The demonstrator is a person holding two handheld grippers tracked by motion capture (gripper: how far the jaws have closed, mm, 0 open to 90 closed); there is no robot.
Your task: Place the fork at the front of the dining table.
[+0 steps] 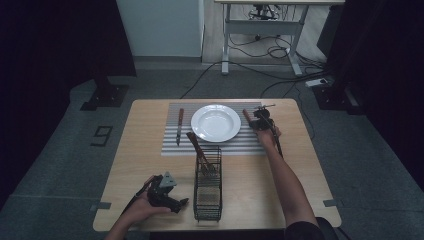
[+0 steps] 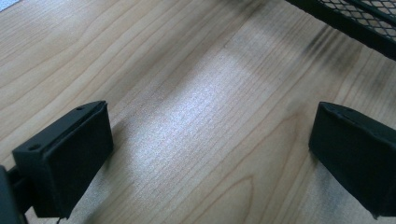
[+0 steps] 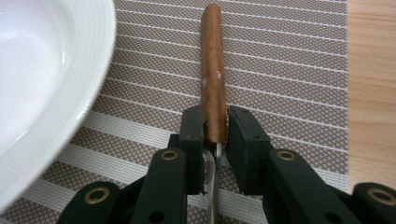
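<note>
A white plate (image 1: 216, 122) sits in the middle of a striped placemat (image 1: 250, 145). On its left lies a wooden-handled knife (image 1: 180, 125). To the right of the plate (image 3: 46, 70), my right gripper (image 1: 261, 120) (image 3: 215, 126) is shut on a wooden-handled utensil (image 1: 246, 115) (image 3: 212, 56). The handle points away from me, low over the placemat (image 3: 289, 70), and the metal end is hidden behind the jaws. My left gripper (image 1: 180, 200) (image 2: 210, 154) rests open on the bare table (image 2: 187, 93), nothing between its jaws, just left of a black mesh caddy (image 1: 207, 185) (image 2: 355, 23).
Another wooden-handled utensil (image 1: 196, 146) leans out of the caddy's far end toward the plate. Bare wood (image 3: 371, 70) runs along the placemat's right side. Beyond the table stand a desk frame (image 1: 260, 30) and cables on the floor.
</note>
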